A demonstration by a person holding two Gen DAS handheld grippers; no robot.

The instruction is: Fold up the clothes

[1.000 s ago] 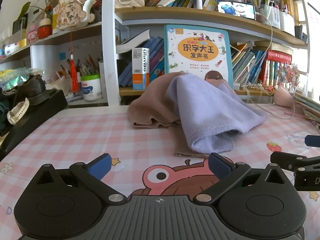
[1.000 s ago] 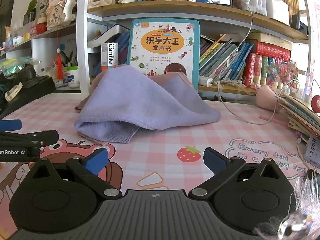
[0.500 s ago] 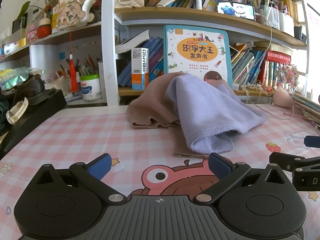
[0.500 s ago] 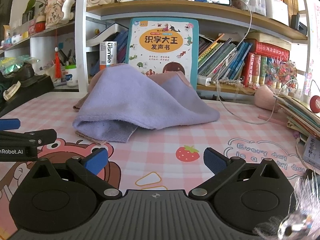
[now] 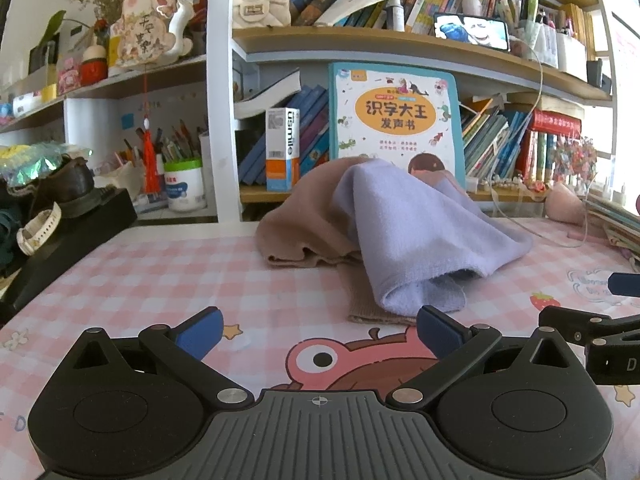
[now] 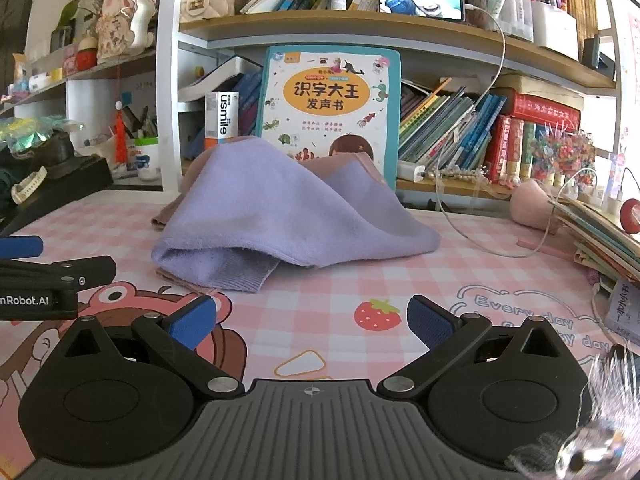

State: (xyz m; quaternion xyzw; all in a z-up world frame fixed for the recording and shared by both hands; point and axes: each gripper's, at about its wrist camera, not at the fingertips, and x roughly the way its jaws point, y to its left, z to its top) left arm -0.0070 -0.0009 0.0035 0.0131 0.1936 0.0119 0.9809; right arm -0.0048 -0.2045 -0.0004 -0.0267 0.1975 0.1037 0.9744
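Note:
A lilac garment (image 5: 416,236) (image 6: 276,208) lies heaped over a tan-brown garment (image 5: 304,220) (image 6: 344,164) at the back middle of the pink checked table mat (image 5: 160,264) (image 6: 440,276). A tan ribbed cuff (image 5: 360,308) pokes out under the lilac hem. My left gripper (image 5: 320,330) is open and empty, a short way in front of the pile. My right gripper (image 6: 312,318) is open and empty too, near the strawberry print. Each gripper's side shows at the edge of the other view.
A bookshelf (image 6: 400,28) packed with books runs behind the table, with a large picture book (image 5: 394,120) standing behind the pile. A black box (image 5: 64,248) with a shoe sits at the left. A book stack (image 6: 600,236) and white cable (image 6: 472,216) lie at the right.
Both grippers have drifted very slightly toward the pile. The clothes have not moved.

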